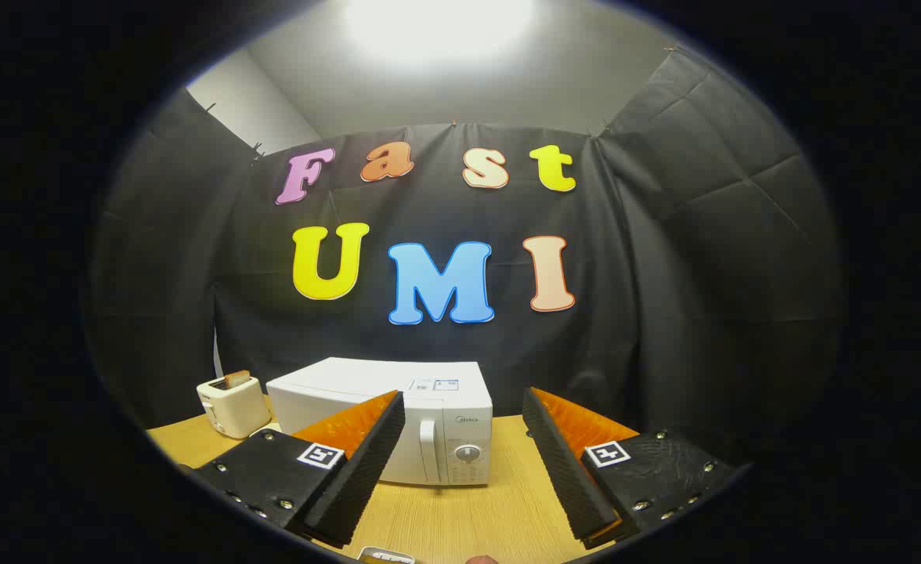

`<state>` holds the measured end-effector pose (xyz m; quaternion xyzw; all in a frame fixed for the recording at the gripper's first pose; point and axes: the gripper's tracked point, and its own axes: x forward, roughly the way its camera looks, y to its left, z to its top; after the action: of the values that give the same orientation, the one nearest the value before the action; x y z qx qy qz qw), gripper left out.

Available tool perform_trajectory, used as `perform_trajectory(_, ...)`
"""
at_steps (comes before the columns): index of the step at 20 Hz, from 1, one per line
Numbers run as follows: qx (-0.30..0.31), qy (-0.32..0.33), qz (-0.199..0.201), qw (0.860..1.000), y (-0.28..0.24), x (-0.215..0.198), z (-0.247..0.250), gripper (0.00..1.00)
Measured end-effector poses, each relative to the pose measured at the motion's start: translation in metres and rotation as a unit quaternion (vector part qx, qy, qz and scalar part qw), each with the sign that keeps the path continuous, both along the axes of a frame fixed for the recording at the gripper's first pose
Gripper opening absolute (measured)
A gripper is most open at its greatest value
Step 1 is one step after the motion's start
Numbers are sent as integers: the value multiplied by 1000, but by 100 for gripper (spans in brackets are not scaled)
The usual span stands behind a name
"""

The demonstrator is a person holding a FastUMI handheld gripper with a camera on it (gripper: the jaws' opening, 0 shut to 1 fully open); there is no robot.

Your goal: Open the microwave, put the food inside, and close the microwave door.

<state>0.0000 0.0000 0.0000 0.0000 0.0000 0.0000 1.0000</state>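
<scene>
You are holding the claw (460, 462) level and low over the wooden surface (460, 517), aiming it straight ahead at the booth's black cloth wall (664, 313). Its two fingers (366, 462) are standing wide apart with nothing between them, each one angling inward as it reaches forward. The white microwave (386, 399) is sitting on the surface just beyond the fingertips, slightly toward the left finger, and its door is sitting closed, with the upright handle (427, 450) and a round dial (468, 453) on the control panel showing in the gap between the fingers. The left finger is covering the lower left part of the microwave's front, so most of that door is staying hidden from you. A cream toaster (233, 406) is standing beside the microwave, off to its left, with something brownish poking out of its top slot; it is too small to make out clearly. Down between the bases of the fingers, a pale object (386, 556) is peeking in, cut off so that only its top edge is showing, and a small rounded brownish shape (480, 559) is lying just beside it, also cut off. You cannot tell from this whether either of them is the food. A bright ceiling light (437, 23) is glaring overhead.
</scene>
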Motion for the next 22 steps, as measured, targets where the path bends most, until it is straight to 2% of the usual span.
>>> perform_trajectory(15,-6,3,19,1000,5,14,-4,96)
perform_trajectory(22,2,6,36,999,22,44,-16,96)
